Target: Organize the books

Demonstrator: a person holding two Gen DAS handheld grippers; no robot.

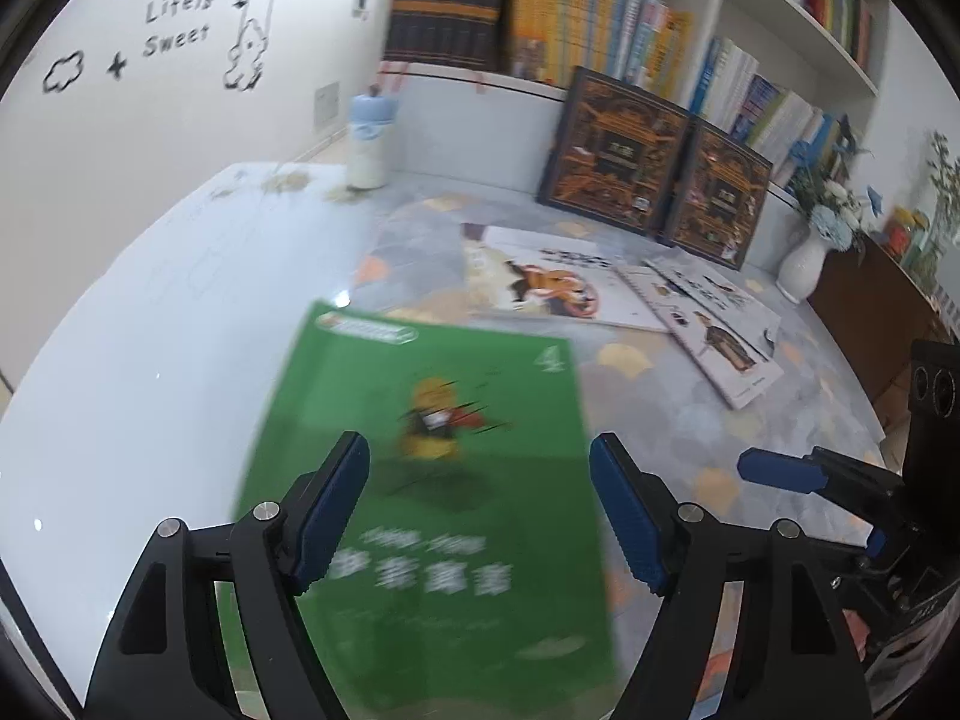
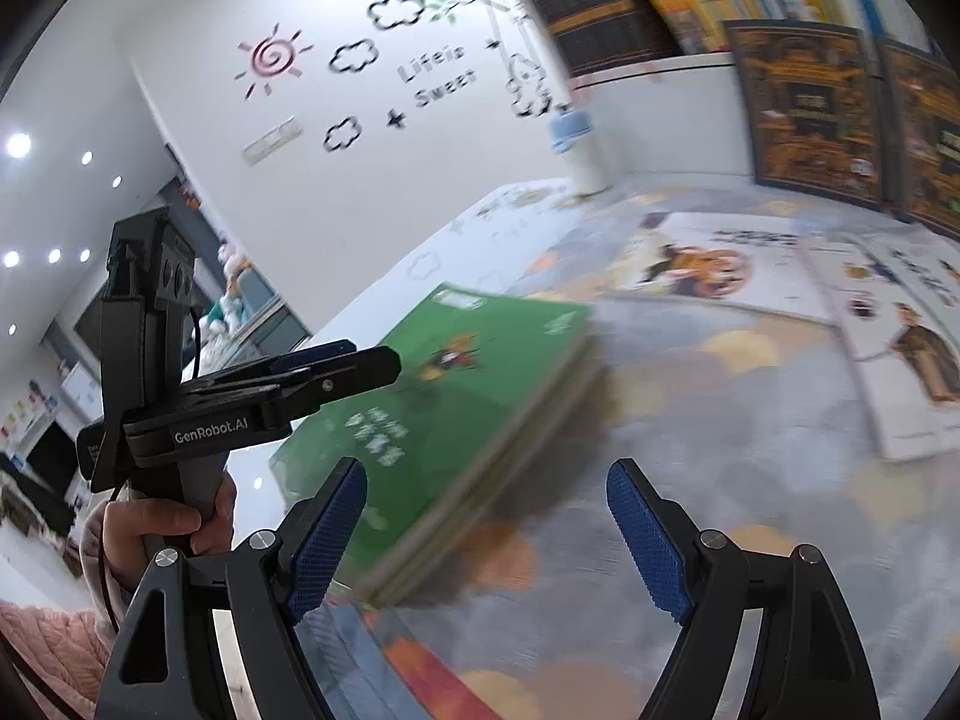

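The left gripper is seen with its blue-padded jaws spread apart; nothing is pinched between them, and the green book is seen beyond and below the gap, lying flat on the table with no pad pressed on it. The right gripper is likewise held wide, with nothing caught between its pads, and the same green book is seen just ahead and to the left of it, apparently resting atop a small stack whose page edges are blurred. In the right wrist view the left gripper is seen from the side, its handle clasped by a hand above a pink sleeve. Beyond the green book, two white picture books are laid flat on the patterned mat, one partly overlapping the other. Behind these, two dark ornate books are propped upright, side by side, against the low white ledge. On the ledge and the shelves above, rows of books are stood on end. A bottle with a blue cap is stood at the far corner of the table, and a white vase of flowers is placed at the right end. Cloud decals and the words "Life is Sweet" are seen on the wall.
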